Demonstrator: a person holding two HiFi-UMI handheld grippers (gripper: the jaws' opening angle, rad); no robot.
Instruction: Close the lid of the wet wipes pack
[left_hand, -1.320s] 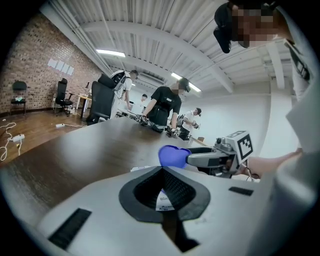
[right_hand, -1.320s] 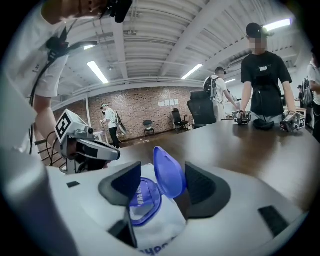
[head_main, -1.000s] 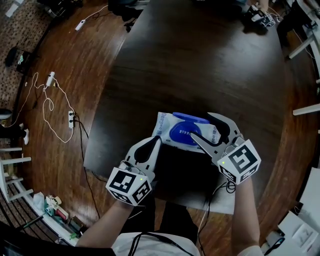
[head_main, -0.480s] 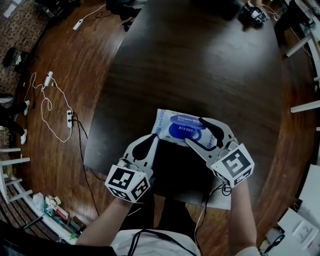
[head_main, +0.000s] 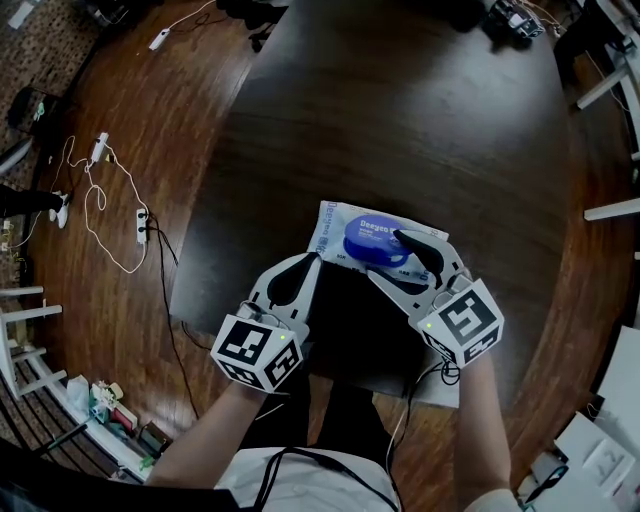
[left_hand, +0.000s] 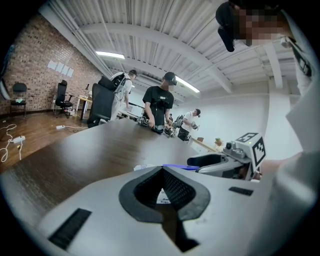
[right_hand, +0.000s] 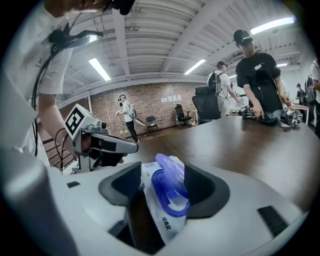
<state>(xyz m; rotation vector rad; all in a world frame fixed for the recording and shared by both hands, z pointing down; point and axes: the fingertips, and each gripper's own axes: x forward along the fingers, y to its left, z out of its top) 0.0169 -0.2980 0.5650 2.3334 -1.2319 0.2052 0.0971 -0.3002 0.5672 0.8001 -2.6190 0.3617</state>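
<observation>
The white wet wipes pack (head_main: 338, 232) with its blue lid (head_main: 366, 240) lies on the dark table (head_main: 400, 120) near the front edge. My right gripper (head_main: 384, 256) is open and straddles the pack's right part. One finger lies over the lid and the other runs along the pack's near edge. In the right gripper view the lid (right_hand: 170, 182) stands partly raised between the jaws of the right gripper (right_hand: 162, 172), above the pack (right_hand: 161, 214). My left gripper (head_main: 313, 260) is shut, its tip at the pack's near left edge. In the left gripper view the left gripper (left_hand: 162, 168) points at the pack (left_hand: 143, 167).
White cables and a power strip (head_main: 140, 235) lie on the wooden floor at the left. The table's near edge (head_main: 300, 370) runs just under my hands. Several people (left_hand: 159, 107) stand at the table's far end with gear on it.
The blue lid stood upright a second ago and now lies lower, under my right gripper's finger. The right gripper has shifted left over the lid. The left gripper has barely moved.
</observation>
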